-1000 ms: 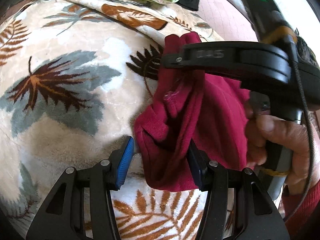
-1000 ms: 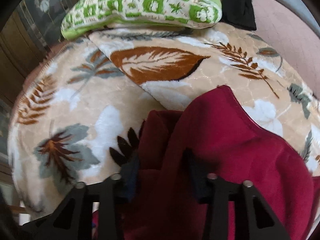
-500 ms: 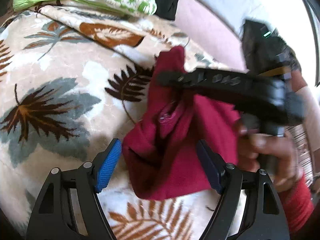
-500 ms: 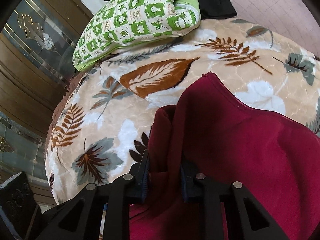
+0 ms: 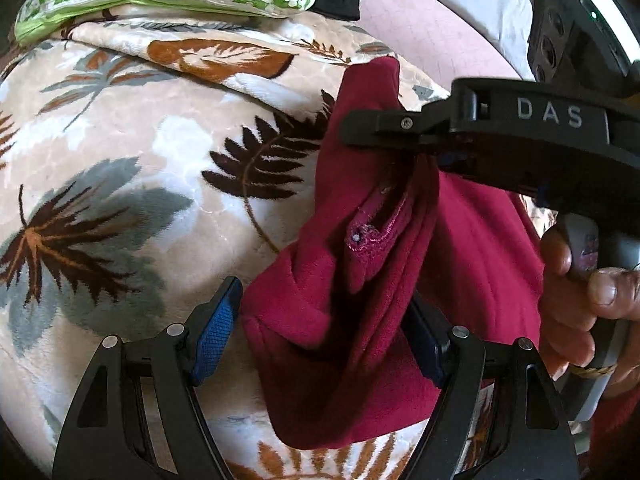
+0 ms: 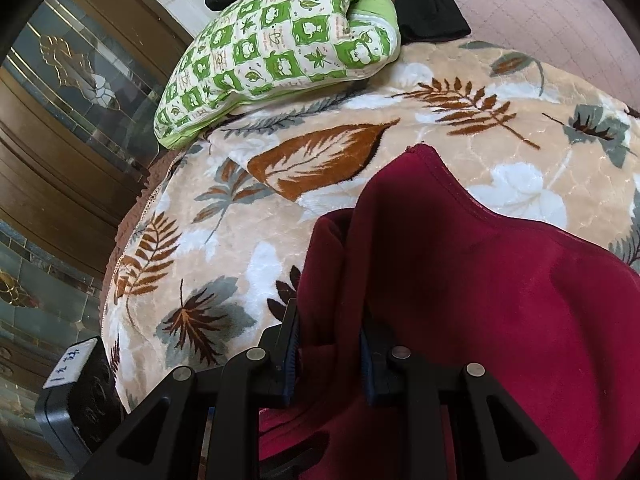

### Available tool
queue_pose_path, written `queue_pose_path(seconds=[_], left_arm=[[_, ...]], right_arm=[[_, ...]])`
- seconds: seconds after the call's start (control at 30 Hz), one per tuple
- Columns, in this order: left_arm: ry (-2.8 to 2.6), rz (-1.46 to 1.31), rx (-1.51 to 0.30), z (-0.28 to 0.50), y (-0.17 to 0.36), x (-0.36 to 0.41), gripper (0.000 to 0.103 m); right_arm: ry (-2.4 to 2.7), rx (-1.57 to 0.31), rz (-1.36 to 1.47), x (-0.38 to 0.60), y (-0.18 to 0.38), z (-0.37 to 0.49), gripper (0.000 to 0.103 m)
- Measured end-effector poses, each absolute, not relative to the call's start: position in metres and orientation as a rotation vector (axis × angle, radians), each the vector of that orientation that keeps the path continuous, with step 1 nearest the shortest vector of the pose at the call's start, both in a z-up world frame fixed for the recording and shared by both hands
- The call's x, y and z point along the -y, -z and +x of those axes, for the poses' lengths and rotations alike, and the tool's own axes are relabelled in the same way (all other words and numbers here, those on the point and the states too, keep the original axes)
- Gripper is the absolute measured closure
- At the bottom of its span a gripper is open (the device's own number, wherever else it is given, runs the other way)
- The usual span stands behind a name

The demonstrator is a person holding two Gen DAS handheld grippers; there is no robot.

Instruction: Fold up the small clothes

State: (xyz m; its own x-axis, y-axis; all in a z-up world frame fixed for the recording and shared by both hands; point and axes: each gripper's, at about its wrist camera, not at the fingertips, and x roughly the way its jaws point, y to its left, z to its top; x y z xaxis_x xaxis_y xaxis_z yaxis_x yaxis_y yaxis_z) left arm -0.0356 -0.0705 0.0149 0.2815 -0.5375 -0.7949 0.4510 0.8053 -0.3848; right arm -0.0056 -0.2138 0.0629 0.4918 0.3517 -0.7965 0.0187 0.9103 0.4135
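Note:
A small maroon garment (image 5: 360, 300) hangs bunched above a leaf-patterned blanket (image 5: 120, 184). In the left wrist view my right gripper (image 5: 416, 148) is shut on the garment's upper fold and holds it up. My left gripper (image 5: 324, 344) is open, its blue-padded fingers (image 5: 214, 334) on either side of the hanging lower part, which touches the right pad. In the right wrist view the right gripper (image 6: 330, 344) is closed on a thick fold of the garment (image 6: 480, 288), which drapes to the right over the blanket (image 6: 240, 240).
A green and white checked pillow (image 6: 280, 52) lies at the blanket's far edge, with black cloth (image 6: 424, 4) behind it. A pink quilted sheet (image 5: 432, 36) lies to the right. Wooden doors with glass panels (image 6: 60, 120) stand left of the bed.
My right gripper has closed on the garment's fold and lifted it. My left gripper has stayed open around the lower part and has come closer to it.

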Motion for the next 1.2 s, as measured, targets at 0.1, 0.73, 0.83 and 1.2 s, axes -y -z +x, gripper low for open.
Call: queue_pose_path(seconds=[0.1, 0.73, 0.83, 1.2], left_arm=[[0.669, -0.083, -1.094, -0.040, -0.017, 0.073, 0.026], [0.624, -0.065, -1.084, -0.052, -0.026, 0.072, 0.050], [0.631, -0.079, -1.081, -0.054, -0.032, 0.071, 0.062], [0.817, -0.092, -0.983, -0.099, -0.113, 0.110, 0.076]], right_arm=[[-0.210, -1.040, 0.403, 0.216, -0.064, -0.007, 0.079], [-0.206, -1.034, 0.406, 0.219, -0.069, -0.012, 0.079], [-0.206, -1.029, 0.408, 0.221, -0.071, -0.015, 0.079], [-0.195, -0.929, 0.379, 0.264, -0.127, -0.047, 0.081]])
